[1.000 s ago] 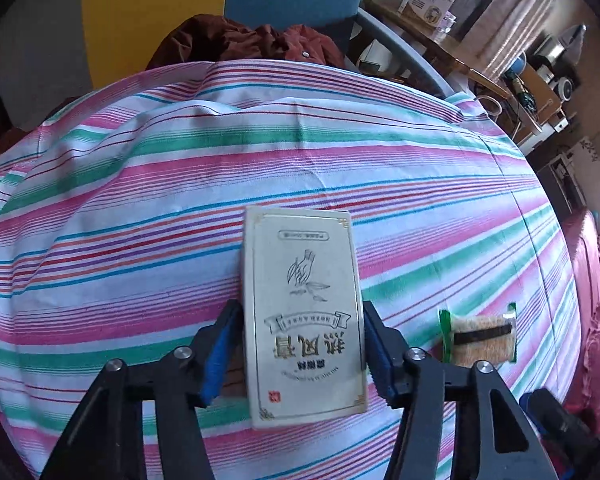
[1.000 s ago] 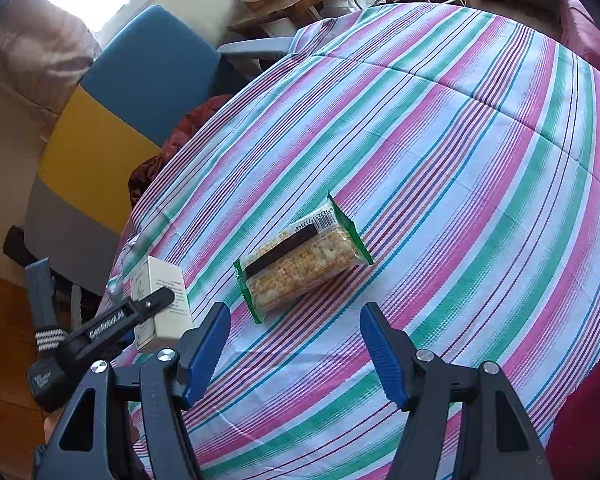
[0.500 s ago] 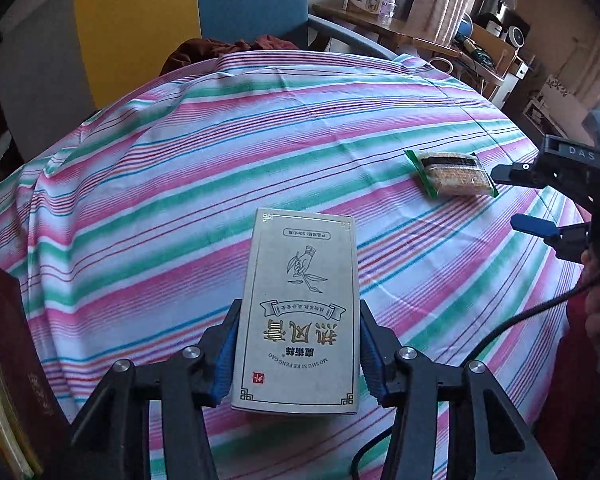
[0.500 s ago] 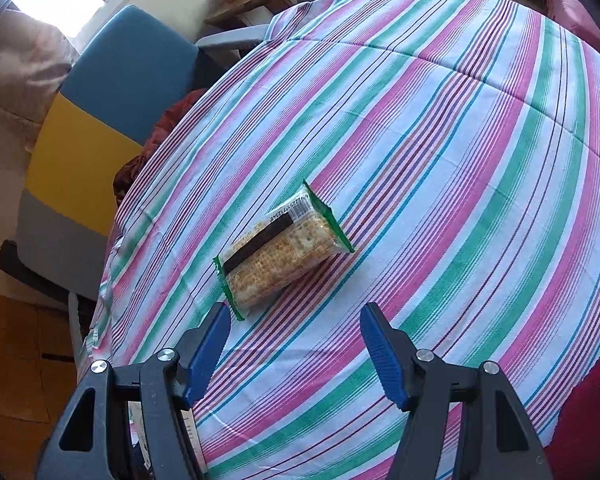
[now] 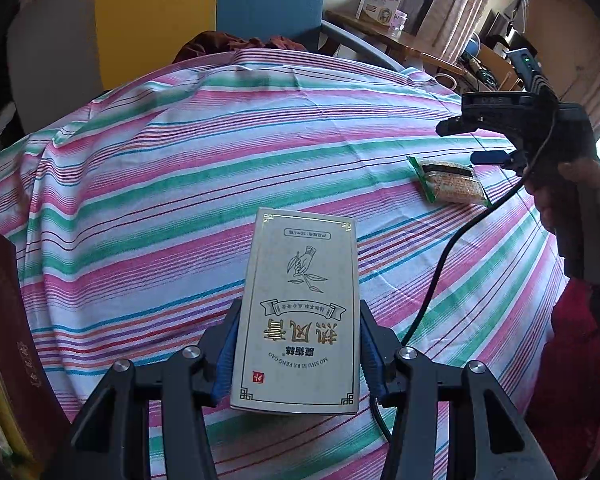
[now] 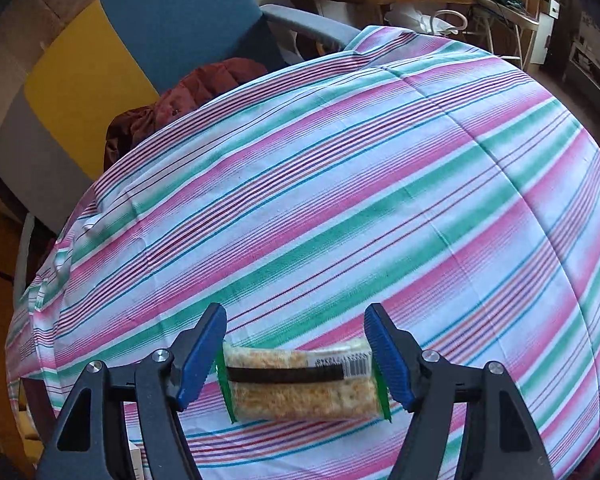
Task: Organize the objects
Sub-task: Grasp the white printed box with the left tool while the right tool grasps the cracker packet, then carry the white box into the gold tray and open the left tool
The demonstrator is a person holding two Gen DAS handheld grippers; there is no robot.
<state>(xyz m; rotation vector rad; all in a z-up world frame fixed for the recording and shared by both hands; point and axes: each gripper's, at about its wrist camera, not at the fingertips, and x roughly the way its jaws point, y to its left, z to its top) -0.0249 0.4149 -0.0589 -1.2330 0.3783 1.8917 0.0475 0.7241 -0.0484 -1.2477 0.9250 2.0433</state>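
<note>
Right claw point(image 6: 296, 356) now over striped cloth point(image 6: 340, 200)

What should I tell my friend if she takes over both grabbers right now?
Left gripper: shut on the pale box, carrying it above the striped cloth.
Right gripper: open, its jaws just widened, either side of the cracker pack, not squeezing it.
Cracker pack lies flat on the cloth.
Done: box picked up.
Left: close on the crackers, then put both away; where they go is not in view.
</note>
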